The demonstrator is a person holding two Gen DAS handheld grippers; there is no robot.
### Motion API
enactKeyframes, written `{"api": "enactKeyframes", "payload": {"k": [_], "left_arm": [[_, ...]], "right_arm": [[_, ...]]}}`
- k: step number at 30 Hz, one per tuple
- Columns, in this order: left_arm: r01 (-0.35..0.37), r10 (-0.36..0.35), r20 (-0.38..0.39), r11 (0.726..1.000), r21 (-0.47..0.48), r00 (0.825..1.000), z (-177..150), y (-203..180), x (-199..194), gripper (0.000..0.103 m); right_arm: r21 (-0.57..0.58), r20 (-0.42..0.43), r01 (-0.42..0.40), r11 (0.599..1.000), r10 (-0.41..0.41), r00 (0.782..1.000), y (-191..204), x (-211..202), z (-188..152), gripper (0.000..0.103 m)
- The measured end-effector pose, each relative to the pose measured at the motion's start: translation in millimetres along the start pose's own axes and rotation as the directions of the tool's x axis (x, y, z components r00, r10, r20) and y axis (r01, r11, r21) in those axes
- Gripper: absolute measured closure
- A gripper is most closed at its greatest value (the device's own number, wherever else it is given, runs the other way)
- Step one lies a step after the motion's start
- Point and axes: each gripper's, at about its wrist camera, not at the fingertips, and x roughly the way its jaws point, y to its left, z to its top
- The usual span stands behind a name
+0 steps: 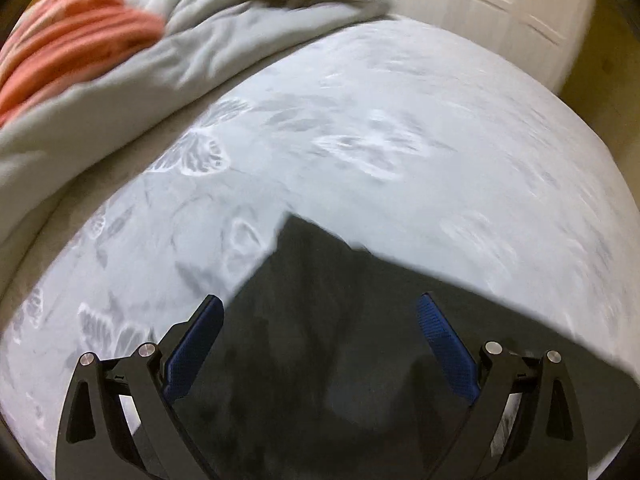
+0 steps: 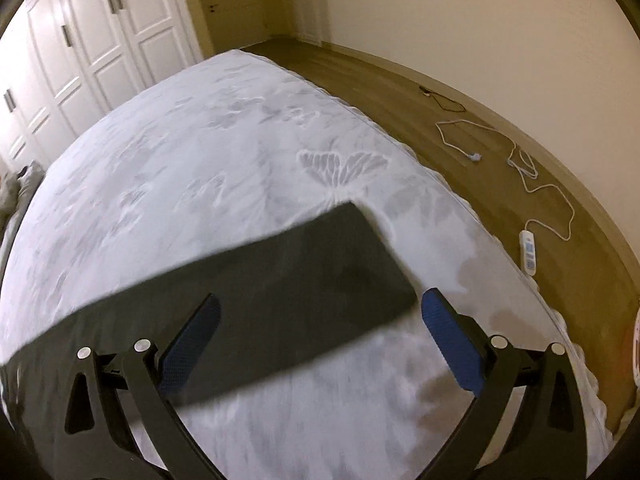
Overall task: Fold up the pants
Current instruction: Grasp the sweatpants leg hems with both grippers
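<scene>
Bed with pale grey butterfly-print cover (image 2: 192, 184) fills both views; left view motion-blurred. Rumpled grey duvet (image 1: 132, 64) and salmon-pink striped cloth (image 1: 68, 40) at its far edge, outlines smeared. Dark charcoal pants (image 1: 320, 340) lie flat on the bed, cut off at frame bottom; leg end (image 2: 304, 272) reaches toward the bed's edge. Left gripper (image 1: 320, 332) spread wide over the fabric, holding nothing. Right gripper (image 2: 320, 330) likewise released, over the leg end. White cable (image 2: 532, 184) on wood floor.

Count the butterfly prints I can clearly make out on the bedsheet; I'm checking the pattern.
2. One butterfly shows in the left wrist view, beside the grey duvet. Another butterfly lies beyond the pants. More may be hidden or blurred.
</scene>
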Motion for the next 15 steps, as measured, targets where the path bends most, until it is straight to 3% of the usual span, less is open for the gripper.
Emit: {"api": "enactKeyframes", "payload": {"k": [5, 7, 8, 9, 10, 11, 12, 15], "left_arm": [[0.014, -0.023, -0.084, 0.994, -0.110, 0.996, 15.0, 13.0, 51.6, 0.008], [0.007, -0.009, -0.024, 0.997, -0.073, 1.000, 14.7, 5.7, 50.4, 0.011], [0.029, -0.029, -0.014, 0.999, -0.020, 0.999, 14.3, -2.7, 50.0, 0.030], [0.015, -0.015, -0.002, 1.000, 0.014, 1.000, 14.3, -7.6, 49.0, 0.040], [0.004, -0.004, 0.013, 0.999, 0.051, 1.000, 13.1, -13.6, 45.5, 0.059], [0.022, -0.023, 0.012, 0.997, 0.068, 1.000, 12.3, -16.6, 42.4, 0.069], [0.047, -0.049, 0.016, 0.997, 0.064, 0.999, 11.3, -17.0, 34.6, 0.073], [0.124, -0.126, 0.062, 0.992, 0.026, 0.990, 8.1, -6.3, 1.4, 0.076]], "right_arm": [[0.029, -0.055, 0.039, 0.999, -0.038, 0.998, 4.6, 52.0, 16.0, 0.005], [0.019, -0.072, 0.055, 0.998, -0.053, 0.996, 7.3, 65.3, 15.5, 0.005], [0.009, -0.065, 0.040, 0.999, -0.039, 0.997, 10.4, 69.6, 13.5, 0.005], [-0.011, -0.046, 0.021, 1.000, -0.022, 0.999, 14.5, 69.3, 11.1, 0.019], [-0.038, -0.032, 0.032, 0.999, -0.033, 0.999, 17.4, 68.0, 9.6, 0.051], [-0.062, -0.025, 0.003, 0.998, -0.004, 1.000, 20.8, 65.3, 8.6, 0.066], [-0.057, -0.027, -0.040, 0.998, 0.039, 0.999, 21.0, 59.8, 8.9, 0.101], [-0.101, 0.067, -0.067, 0.993, 0.074, 0.995, 21.8, 22.7, 10.6, 0.101]]}}
